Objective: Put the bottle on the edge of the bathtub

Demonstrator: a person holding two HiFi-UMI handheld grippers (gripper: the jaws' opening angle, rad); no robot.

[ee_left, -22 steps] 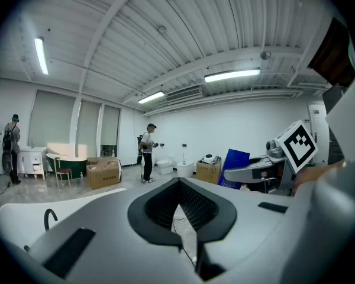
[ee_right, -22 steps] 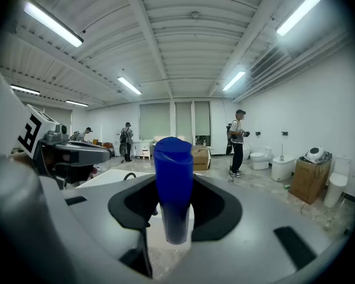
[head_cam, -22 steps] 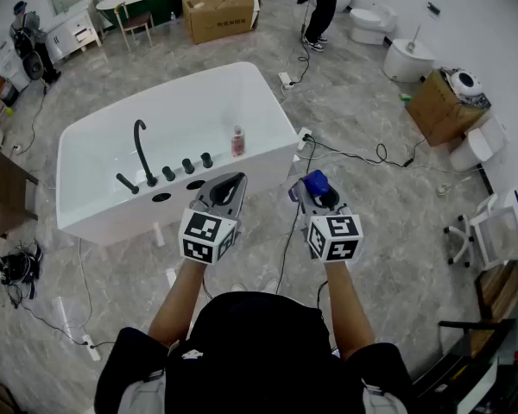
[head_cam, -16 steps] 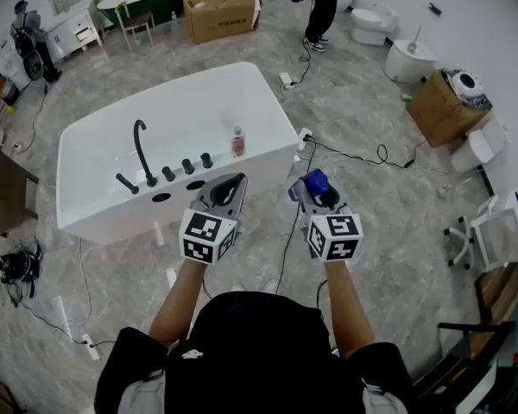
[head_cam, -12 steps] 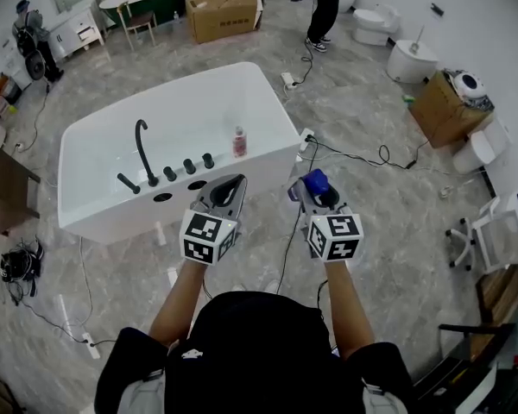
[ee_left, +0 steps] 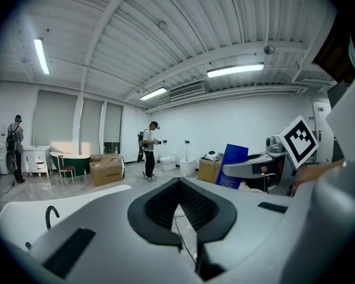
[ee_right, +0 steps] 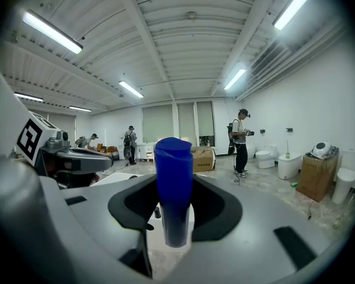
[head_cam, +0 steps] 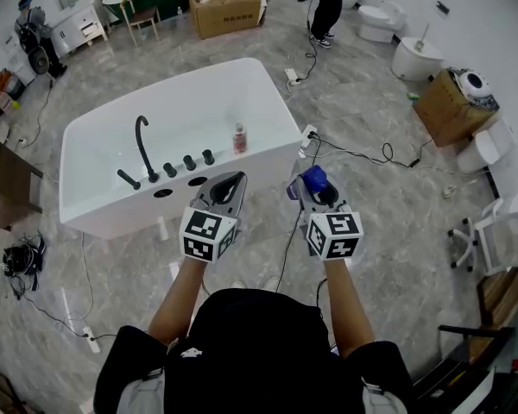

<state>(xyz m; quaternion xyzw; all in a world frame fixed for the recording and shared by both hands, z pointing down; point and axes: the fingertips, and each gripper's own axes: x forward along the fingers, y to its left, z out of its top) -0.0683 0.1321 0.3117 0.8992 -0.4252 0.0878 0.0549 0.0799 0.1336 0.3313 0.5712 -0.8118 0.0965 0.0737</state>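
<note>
A white bathtub (head_cam: 272, 149) stands in front of me, with a black faucet (head_cam: 142, 147) and knobs on its near rim. A small pink bottle (head_cam: 239, 139) stands by the tub's right edge. My right gripper (head_cam: 314, 190) is shut on a blue bottle (head_cam: 315, 179), held upright between its jaws (ee_right: 173, 182), above the floor just right of the tub's near corner. My left gripper (head_cam: 228, 185) hovers beside it over the tub's near rim, shut with nothing in it. In the left gripper view the blue bottle (ee_left: 233, 161) shows off to the right.
Cables (head_cam: 363, 155) and a power strip (head_cam: 306, 139) lie on the marble floor right of the tub. Cardboard boxes (head_cam: 227, 5) (head_cam: 449, 106), toilets (head_cam: 412, 57) and a standing person (head_cam: 325, 7) are farther off. A white chair (head_cam: 492, 231) stands at the right.
The head view has shifted slightly, so the tub and room sit a little differently in frame. Both grippers keep the same pose, and the blue bottle stays in the right one.
</note>
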